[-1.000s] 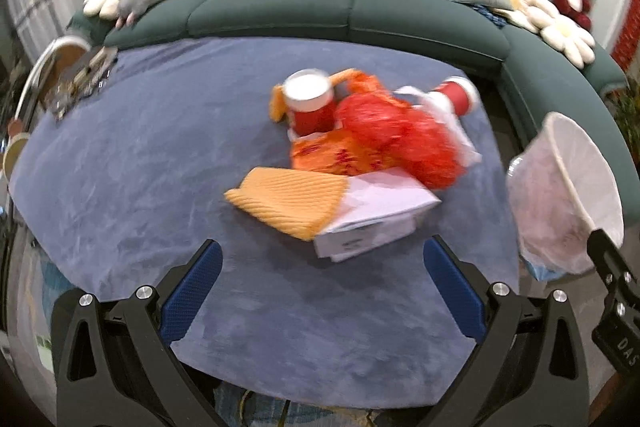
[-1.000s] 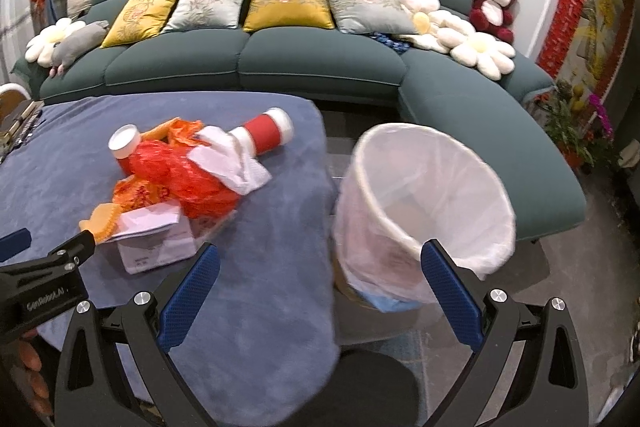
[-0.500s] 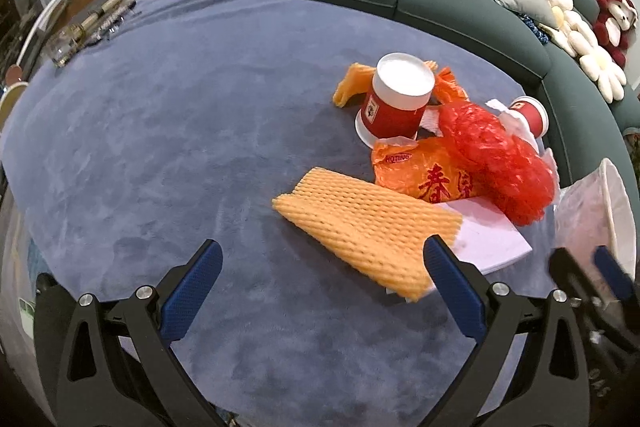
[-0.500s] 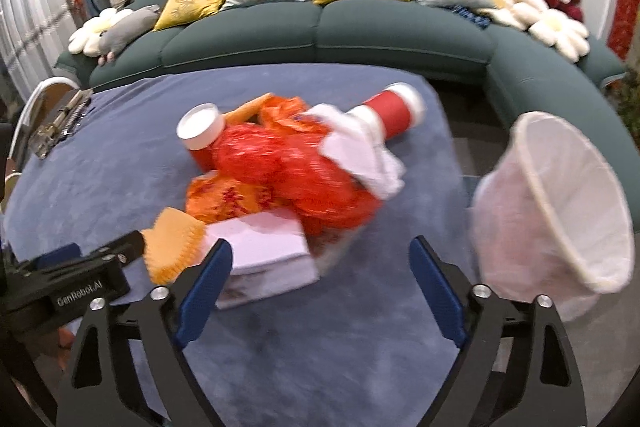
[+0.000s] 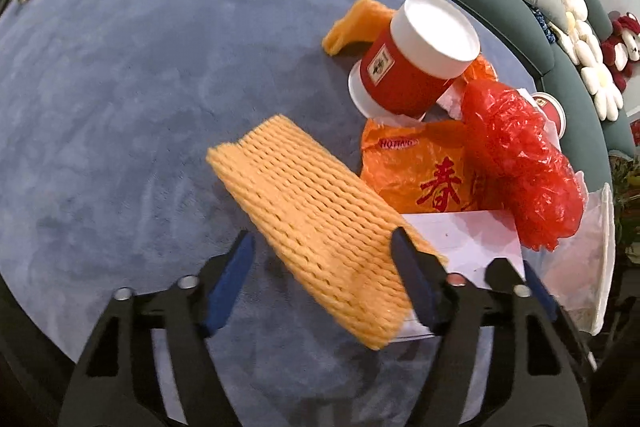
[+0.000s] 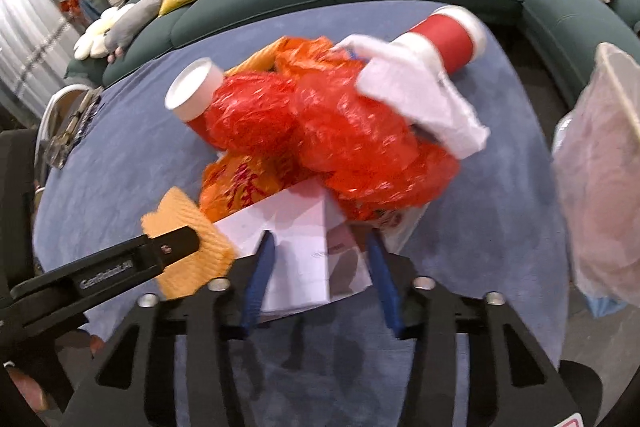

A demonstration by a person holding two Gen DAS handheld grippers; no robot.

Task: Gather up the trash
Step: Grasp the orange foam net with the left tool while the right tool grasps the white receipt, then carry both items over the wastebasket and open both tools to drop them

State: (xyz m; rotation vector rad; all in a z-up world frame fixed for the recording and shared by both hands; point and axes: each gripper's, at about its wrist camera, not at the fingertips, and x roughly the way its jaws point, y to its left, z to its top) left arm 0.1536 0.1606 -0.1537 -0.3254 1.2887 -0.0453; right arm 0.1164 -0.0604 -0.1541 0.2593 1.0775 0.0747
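The left claw (image 5: 320, 259) has just been closing and now straddles the ribbed orange foam sleeve (image 5: 312, 223), its jaws part-open, pads not clearly pressing. The right claw (image 6: 318, 263) has narrowed around the flat white cardboard box (image 6: 300, 231) on the blue-covered counter (image 5: 120, 87); whether it grips, I cannot tell. The sleeve overlaps the box, so lifting either may drag the other or topple the crumpled red plastic bag (image 6: 320, 123) heaped behind. The lined waste bin (image 6: 600, 167) stands off the counter's edge.
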